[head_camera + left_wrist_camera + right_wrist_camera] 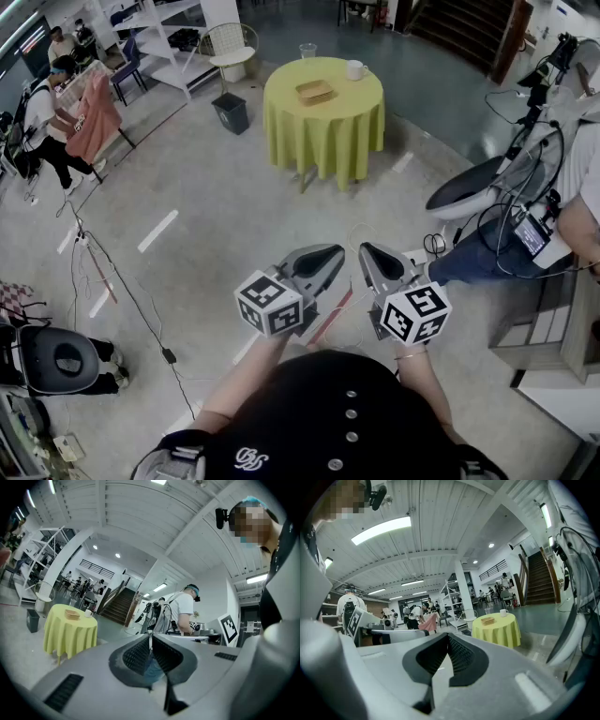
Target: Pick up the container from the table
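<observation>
The left tool (317,262) and right tool (380,265) are held closed and empty, well apart from the container (315,91) on the surface (328,141); an approach is judged needed first.

The head view looks steeply down and forward, close over the left claw (328,255) and right claw (367,255), with the round yellow-draped surface (323,141) well ahead across the floor (216,244). Each gripper view rides low behind its own claw, facing about level. All three views share that surface, far off: left of centre in the left gripper view, right of centre in the right gripper view.
</observation>
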